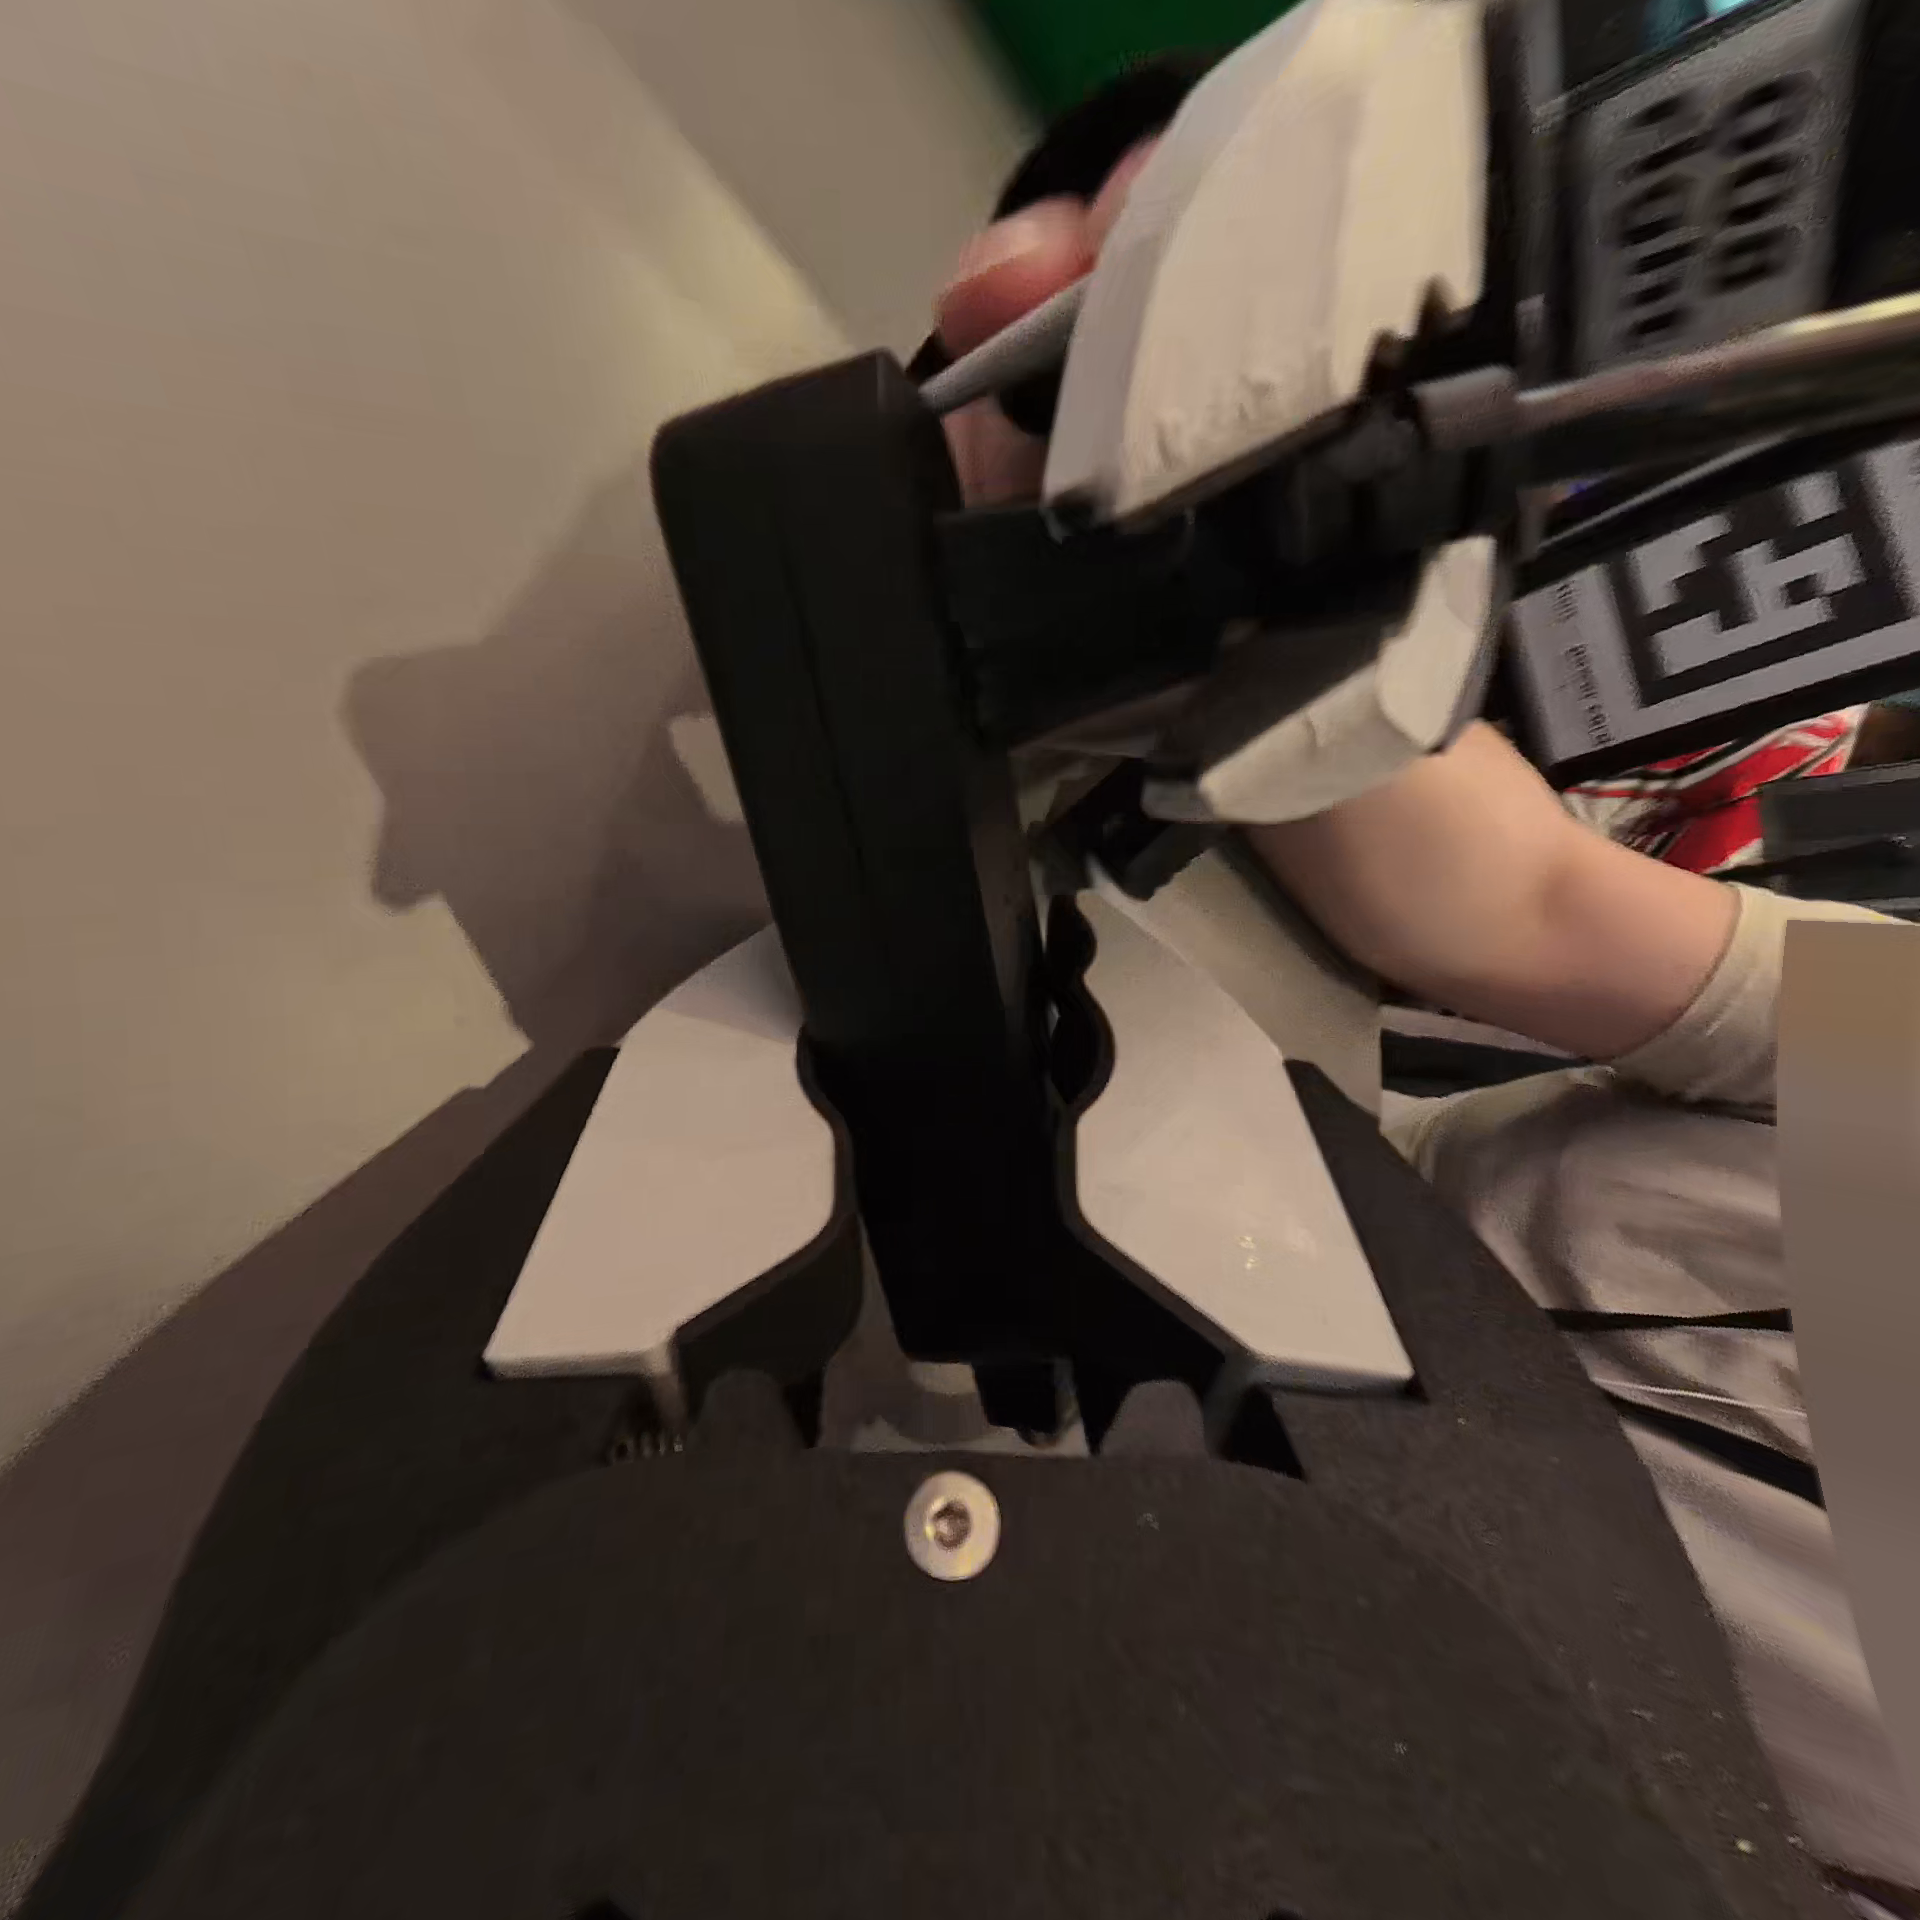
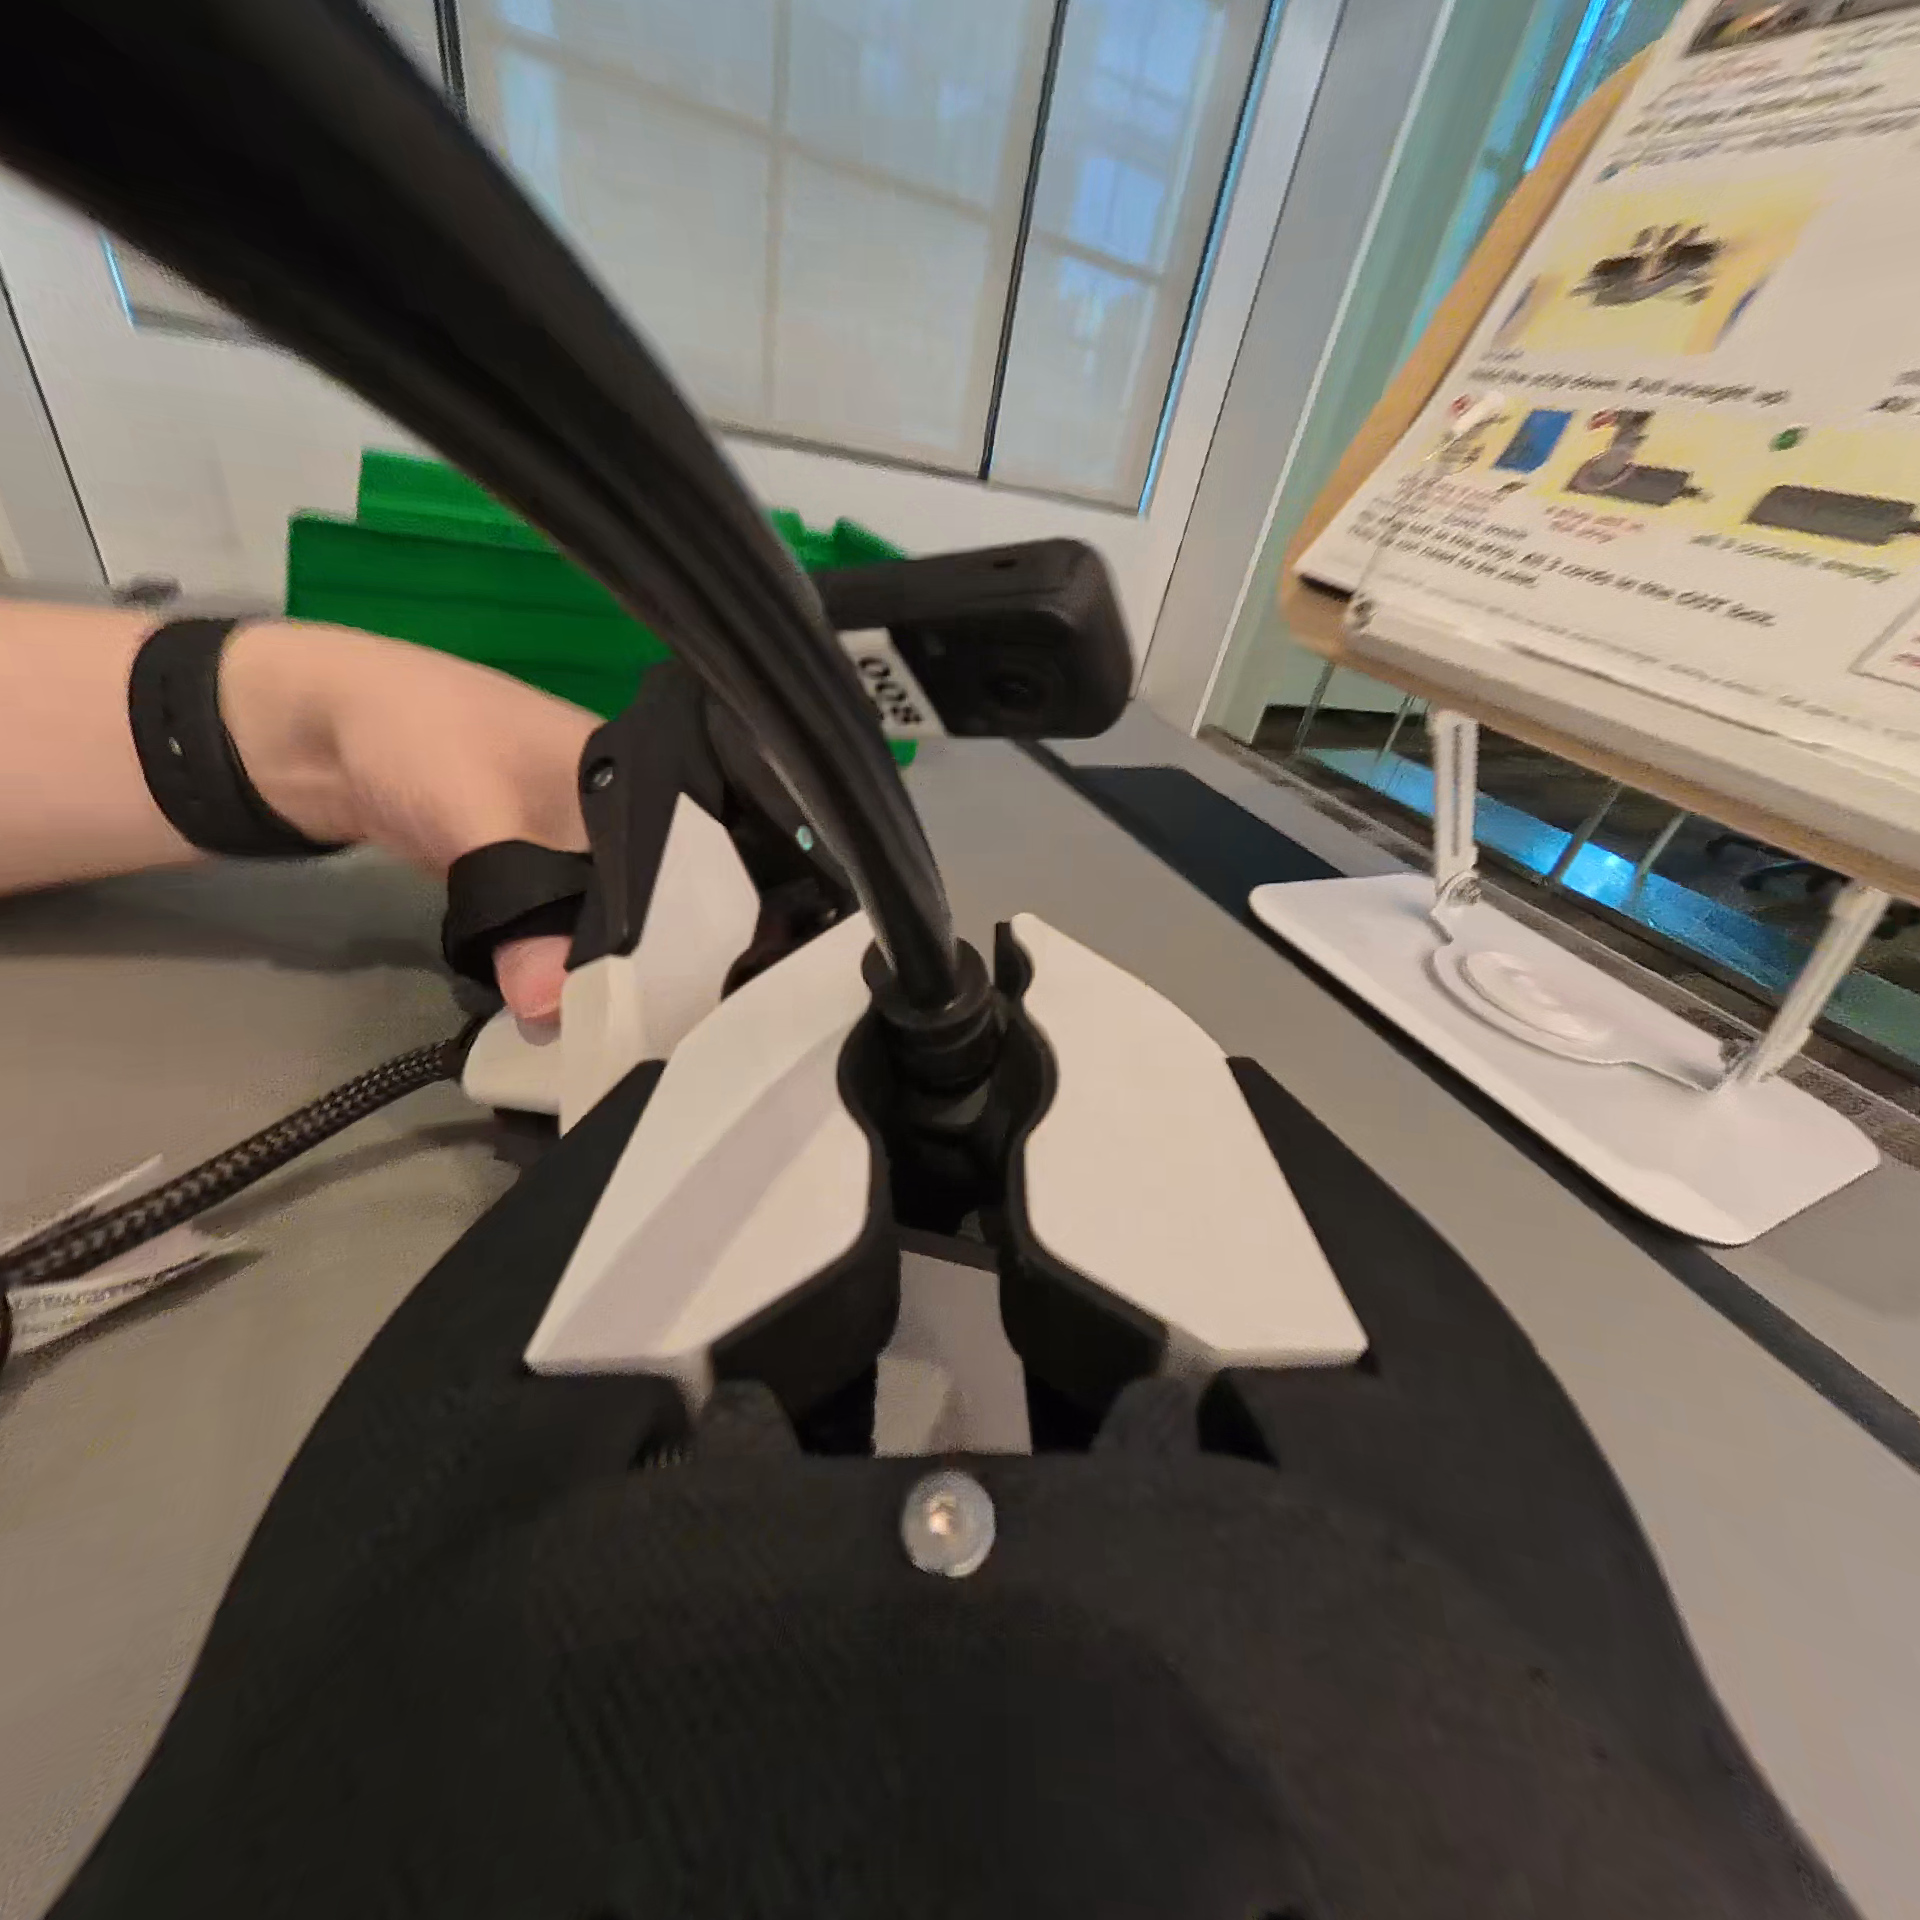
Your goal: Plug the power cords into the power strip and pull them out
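Note:
In the left wrist view my left gripper (image 1: 935,997) is shut on a black power strip (image 1: 831,675), which stands on end between the fingers. My right gripper (image 1: 1117,644) comes in from the upper right, its white fingers clamped on a black plug (image 1: 1049,613) against the strip's face. In the right wrist view my right gripper (image 2: 940,997) is shut on that plug (image 2: 935,1049). Its thick black cord (image 2: 520,364) arcs up to the upper left. The left gripper (image 2: 613,987) sits just beyond, held by a hand. The strip is hidden there.
A braided cable (image 2: 260,1153) runs across the grey table (image 2: 1143,883) at the left. A green crate (image 2: 468,592) stands behind. An instruction sheet (image 2: 1662,364) leans on a white stand (image 2: 1558,1060) at the right. A person's forearm (image 1: 1455,914) crosses close by. The left gripper's tips are roughly 9 cm from the right gripper's.

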